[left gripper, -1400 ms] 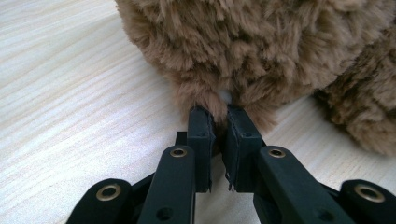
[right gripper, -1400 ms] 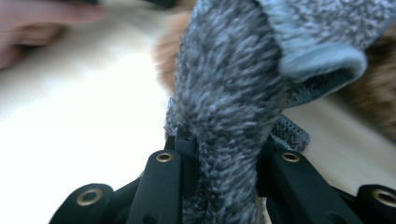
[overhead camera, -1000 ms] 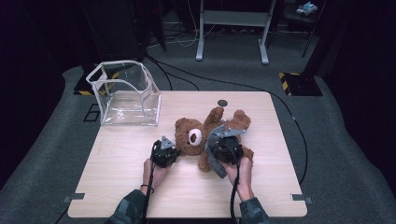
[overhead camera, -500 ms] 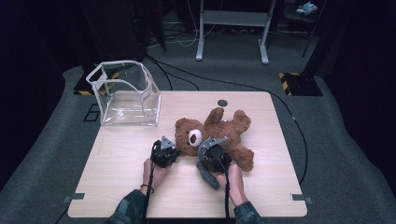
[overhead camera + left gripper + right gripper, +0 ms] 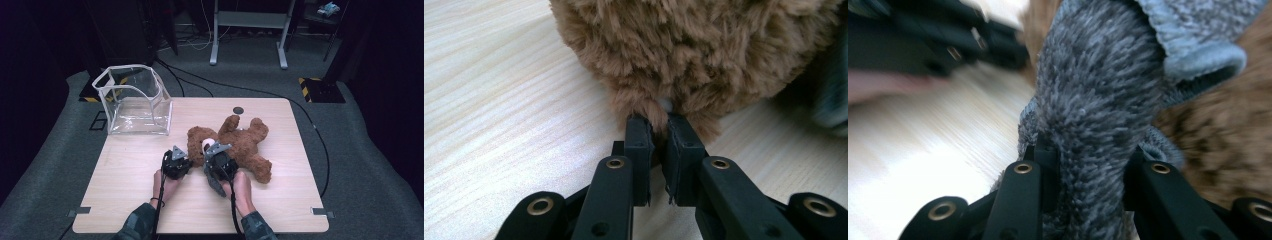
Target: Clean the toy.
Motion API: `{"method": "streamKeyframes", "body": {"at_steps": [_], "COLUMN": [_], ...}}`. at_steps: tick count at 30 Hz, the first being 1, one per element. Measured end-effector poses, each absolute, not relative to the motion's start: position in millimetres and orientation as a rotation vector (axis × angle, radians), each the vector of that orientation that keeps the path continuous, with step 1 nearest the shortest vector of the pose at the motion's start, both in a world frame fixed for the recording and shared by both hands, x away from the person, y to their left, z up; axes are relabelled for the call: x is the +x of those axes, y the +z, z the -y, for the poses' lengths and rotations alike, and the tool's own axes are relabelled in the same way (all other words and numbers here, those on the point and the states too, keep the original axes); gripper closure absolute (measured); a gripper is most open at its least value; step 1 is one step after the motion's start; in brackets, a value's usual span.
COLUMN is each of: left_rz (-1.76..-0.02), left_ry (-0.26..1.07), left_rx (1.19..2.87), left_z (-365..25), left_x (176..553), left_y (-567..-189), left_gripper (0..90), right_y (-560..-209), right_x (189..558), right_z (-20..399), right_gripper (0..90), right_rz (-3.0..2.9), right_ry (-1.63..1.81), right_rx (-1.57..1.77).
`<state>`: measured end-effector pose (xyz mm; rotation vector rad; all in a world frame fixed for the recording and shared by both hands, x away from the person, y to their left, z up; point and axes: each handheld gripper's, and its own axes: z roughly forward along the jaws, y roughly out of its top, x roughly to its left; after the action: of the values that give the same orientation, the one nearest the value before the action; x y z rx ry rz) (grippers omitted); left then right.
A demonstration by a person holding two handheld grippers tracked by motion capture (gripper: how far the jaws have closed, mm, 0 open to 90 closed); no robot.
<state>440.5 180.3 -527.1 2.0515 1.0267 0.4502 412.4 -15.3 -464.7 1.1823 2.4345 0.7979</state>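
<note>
A brown teddy bear (image 5: 247, 142) lies on its back in the middle of the wooden table (image 5: 125, 200). My left gripper (image 5: 184, 157) sits at the bear's head. In the left gripper view it (image 5: 659, 132) is shut on a tuft of the bear's fur (image 5: 684, 50). My right gripper (image 5: 216, 159) is just to the right of it, shut on a grey fuzzy cloth (image 5: 214, 184) that hangs toward the person's hand. In the right gripper view the cloth (image 5: 1098, 75) stands up between the jaws of that gripper (image 5: 1090, 155), with brown fur (image 5: 1218, 125) behind it.
A clear plastic box (image 5: 132, 102), open at the top, stands at the table's back left corner. A small dark round spot (image 5: 238, 110) marks the table's far edge. The left gripper (image 5: 923, 45) shows blurred at the upper left of the right gripper view.
My right gripper has carried the grey cloth leftward from over the bear's belly to beside its head, close to the left gripper. The left gripper has held still.
</note>
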Motion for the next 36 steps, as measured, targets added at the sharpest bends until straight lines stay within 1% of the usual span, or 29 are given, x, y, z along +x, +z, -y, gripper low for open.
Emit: {"method": "streamKeyframes", "body": {"at_steps": [3, 10, 13, 17, 22, 25, 27, 31, 33, 36], "left_rz": [-1.028, -1.028, -1.026, -1.026, -1.023, -1.022, -1.024, -1.029, -1.033, -1.025], "left_ry": [0.448, 0.453, 0.455, 0.456, 0.452, 0.455, 0.452, 0.449, 0.449, 0.451], "left_rx": [2.052, 2.051, 2.051, 2.050, 2.055, 2.057, 2.057, 2.044, 2.041, 2.054], "left_z": [-180.4, -180.4, -180.3, -180.2, -180.5, -180.7, -180.8, -180.4, -180.3, -181.3], "left_x": [440.5, 440.7, 440.8, 440.7, 440.6, 440.8, 440.7, 440.9, 440.8, 441.2], "left_y": [-527.0, -527.1, -527.1, -527.2, -527.0, -526.9, -526.9, -527.5, -527.5, -527.1], "left_gripper": [81.0, 81.0, 81.1, 81.0, 81.0, 81.1, 81.0, 81.1, 81.1, 81.1], "right_y": [-474.7, -474.4, -473.4, -468.1, -464.6, -471.0, -476.0, -479.3, -477.2, -476.6], "right_x": [410.7, 403.1, 398.9, 396.1, 403.7, 412.8, 416.9, 420.4, 418.0, 414.8], "right_z": [23.1, 62.2, 71.4, 62.1, 29.9, 8.4, 2.3, 9.3, 19.2, 35.1], "right_gripper": [72.6, 73.0, 73.0, 72.8, 72.6, 72.1, 72.0, 72.2, 72.4, 72.6], "right_rz": [-2.422, -2.353, -2.335, -2.361, -2.423, -2.450, -2.455, -2.410, -2.363, -2.326], "right_ry": [0.706, 0.570, 0.575, 0.702, 0.887, 0.872, 0.848, 0.778, 0.702, 0.685], "right_rx": [1.184, 1.253, 1.269, 1.198, 1.109, 1.053, 1.066, 1.143, 1.178, 1.228]}}
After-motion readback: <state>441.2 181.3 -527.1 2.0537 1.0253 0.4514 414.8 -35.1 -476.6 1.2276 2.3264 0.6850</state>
